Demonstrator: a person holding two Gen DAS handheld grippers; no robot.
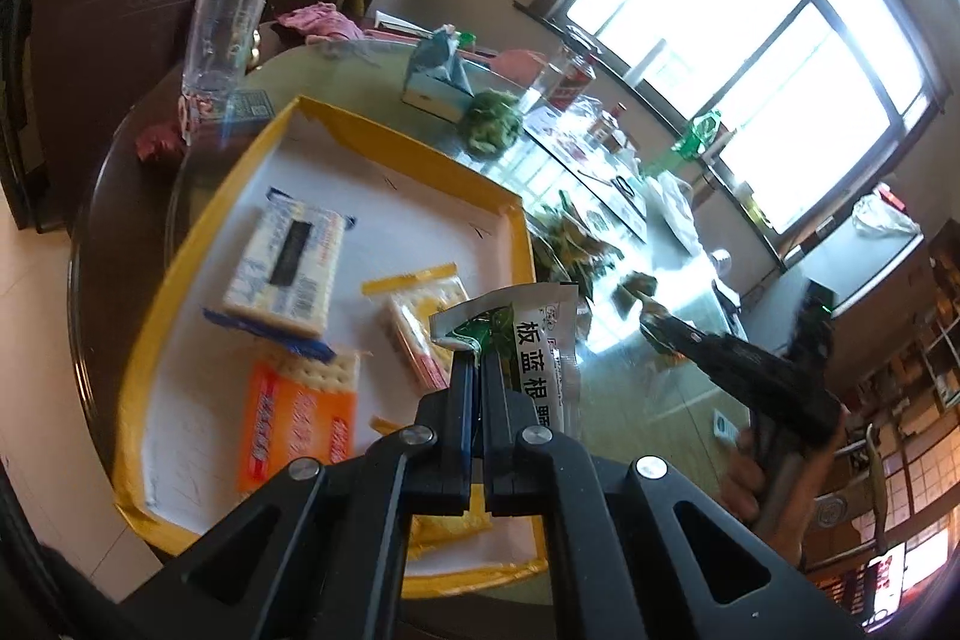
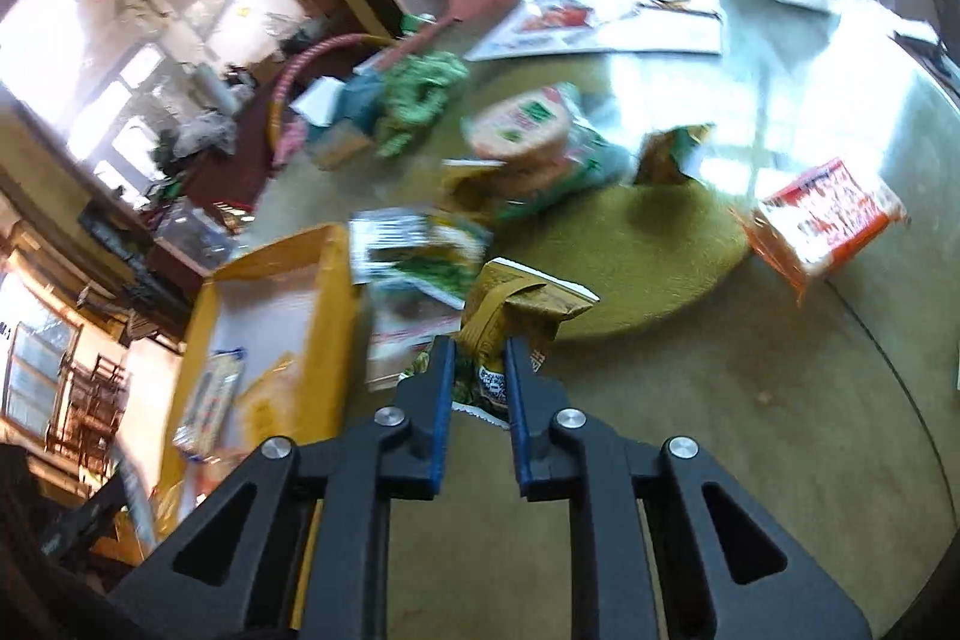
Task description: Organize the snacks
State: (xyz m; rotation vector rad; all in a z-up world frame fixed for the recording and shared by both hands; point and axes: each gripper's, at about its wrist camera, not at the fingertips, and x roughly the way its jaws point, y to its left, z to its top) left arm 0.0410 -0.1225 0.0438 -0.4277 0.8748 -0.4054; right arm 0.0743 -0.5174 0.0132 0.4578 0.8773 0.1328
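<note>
Pinching hardest against the lens, the left gripper [image 1: 475, 370] is clenching the lower corner of a silver-and-green sachet [image 1: 531, 340] printed with Chinese characters, holding it upright above the near side of the yellow-rimmed tray [image 1: 180, 280]. Judging by the creased foil at the pinch, the sachet is looking light and limp, so a grip nearer its middle seam would probably be keeping it from flopping or sliding out.

Across the table, the right gripper [image 2: 478, 364] is closing on a crumpled yellow-green snack packet [image 2: 516, 310], lifted just clear of the loose pile beside the tray's cardboard wall [image 2: 336, 280]. That packet is seeming soft and crinkly, likely slippery film, and the jaws are gripping its bunched end.

Going down in size, the round table [image 1: 108, 196] is carrying the tray, which is already holding a blue-and-white cracker pack [image 1: 285, 274], an orange cracker pack [image 1: 300, 421] and a small yellow-edged biscuit packet [image 1: 420, 322]. Crackers are probably being brittle, so anything dropped in should be landing beside them, not on them.

Still outside the tray in the right wrist view, a green round-biscuit pack [image 2: 534, 148] is lying near an olive mat [image 2: 654, 250], and a red-and-orange snack bag [image 2: 822, 220] is sitting well apart at the mat's far edge. A tall empty glass [image 1: 225, 34] is standing just beyond the tray's far corner, looking fragile and worth avoiding.
</note>
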